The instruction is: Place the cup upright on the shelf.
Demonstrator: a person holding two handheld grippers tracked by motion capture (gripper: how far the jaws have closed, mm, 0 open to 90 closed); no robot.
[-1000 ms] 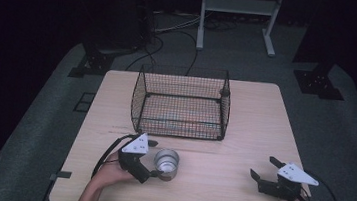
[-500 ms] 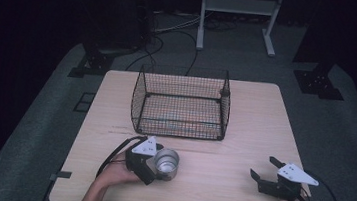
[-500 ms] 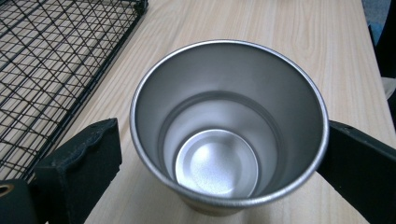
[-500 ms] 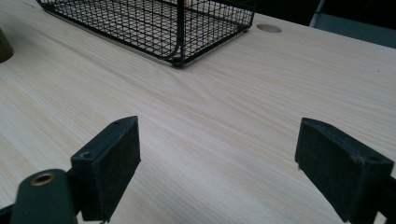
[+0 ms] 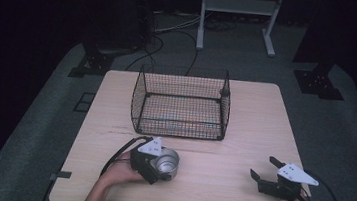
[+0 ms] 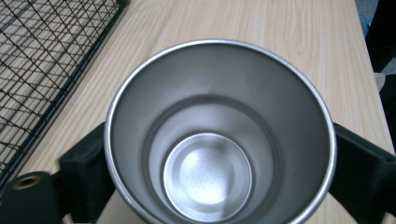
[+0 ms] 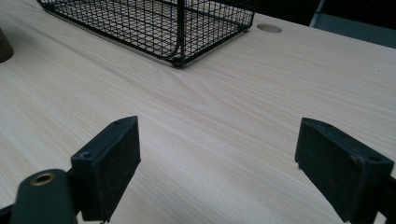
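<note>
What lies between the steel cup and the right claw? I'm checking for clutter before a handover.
Only bare light wooden tabletop lies between the shiny steel cup, held in the left claw, and the open right claw, as the high view shows.

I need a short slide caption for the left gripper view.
Steel cup held between the black jaws, wire basket beside it.

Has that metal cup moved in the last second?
Yes. The cup, between the left hand-held gripper's jaws, has tipped from lying sideways to mouth-up, slightly nearer the basket.
</note>
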